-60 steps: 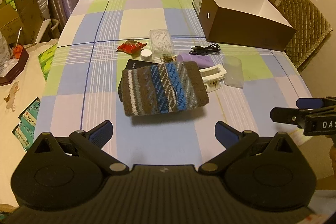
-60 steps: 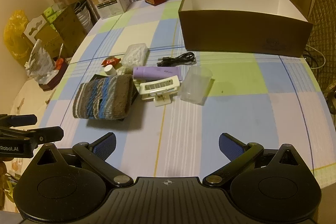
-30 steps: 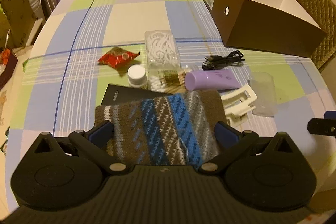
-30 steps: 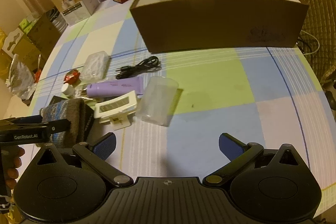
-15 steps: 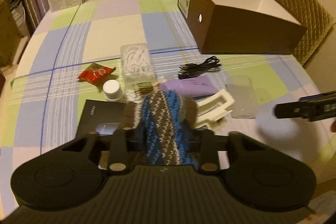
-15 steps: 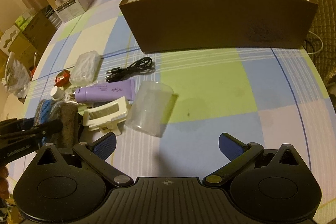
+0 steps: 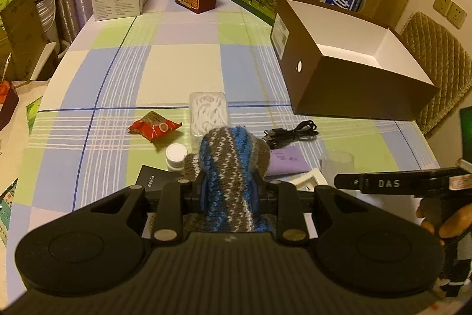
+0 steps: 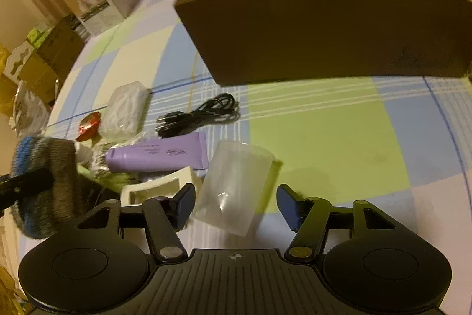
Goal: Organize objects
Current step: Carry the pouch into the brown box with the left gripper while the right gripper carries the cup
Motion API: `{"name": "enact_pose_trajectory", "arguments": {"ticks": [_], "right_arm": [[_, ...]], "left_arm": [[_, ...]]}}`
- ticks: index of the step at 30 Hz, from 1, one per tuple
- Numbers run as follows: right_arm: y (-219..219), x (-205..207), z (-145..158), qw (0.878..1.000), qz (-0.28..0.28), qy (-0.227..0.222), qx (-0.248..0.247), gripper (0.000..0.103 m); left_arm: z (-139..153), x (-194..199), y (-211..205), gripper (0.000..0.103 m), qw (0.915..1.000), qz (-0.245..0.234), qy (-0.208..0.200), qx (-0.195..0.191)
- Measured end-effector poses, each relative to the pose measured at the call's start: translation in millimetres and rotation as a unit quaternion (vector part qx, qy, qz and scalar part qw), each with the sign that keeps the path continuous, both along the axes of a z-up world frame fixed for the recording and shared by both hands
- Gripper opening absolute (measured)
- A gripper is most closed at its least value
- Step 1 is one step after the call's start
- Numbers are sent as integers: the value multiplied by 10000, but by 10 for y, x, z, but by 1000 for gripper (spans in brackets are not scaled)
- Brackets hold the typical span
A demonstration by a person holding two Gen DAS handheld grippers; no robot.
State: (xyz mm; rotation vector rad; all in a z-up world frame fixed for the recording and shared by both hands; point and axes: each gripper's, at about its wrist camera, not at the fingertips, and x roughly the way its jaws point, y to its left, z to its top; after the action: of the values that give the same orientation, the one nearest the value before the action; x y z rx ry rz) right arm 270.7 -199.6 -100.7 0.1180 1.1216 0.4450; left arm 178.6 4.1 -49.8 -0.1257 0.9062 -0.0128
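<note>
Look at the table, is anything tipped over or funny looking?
Yes. The clear plastic cup lies on its side on the checked tablecloth, between the open right gripper's fingers. The striped knitted cloth is bunched up, squeezed in the left gripper. Nothing looks spilled or broken.

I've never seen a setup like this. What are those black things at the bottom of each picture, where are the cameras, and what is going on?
No robot here: a person holds a two-finger gripper in each hand, each with a fisheye camera looking along its fingers. In the left camera's picture, the left gripper is shut on a striped knitted cloth, lifted off the checked tablecloth. In the right camera's picture, the right gripper is open around a clear plastic cup lying on its side. Nearby lie a purple tube, a black cable and a red packet. The open brown box behind is probably where things go.
</note>
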Motion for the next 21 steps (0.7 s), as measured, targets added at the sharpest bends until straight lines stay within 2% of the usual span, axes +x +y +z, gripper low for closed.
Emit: {"name": "enact_pose_trajectory", "arguments": {"ticks": [3, 5, 6, 13, 21], "right_arm": [[12, 74, -81, 9999, -71, 126, 78, 50], [16, 103, -120, 9996, -60, 200, 179, 40], [22, 109, -128, 9996, -24, 190, 197, 38], [-119, 84, -3, 9993, 143, 14, 359, 36], [-545, 119, 415, 9970, 33, -303, 709, 36]], "left_arm": [[-12, 45, -8, 23, 10000, 37, 40, 19], [-23, 83, -27, 23, 10000, 34, 72, 42], [-31, 98, -41, 23, 9999, 26, 84, 60], [-21, 251, -207, 23, 9998, -148, 116, 68], [136, 548, -628, 23, 9979, -639, -74, -27]]}}
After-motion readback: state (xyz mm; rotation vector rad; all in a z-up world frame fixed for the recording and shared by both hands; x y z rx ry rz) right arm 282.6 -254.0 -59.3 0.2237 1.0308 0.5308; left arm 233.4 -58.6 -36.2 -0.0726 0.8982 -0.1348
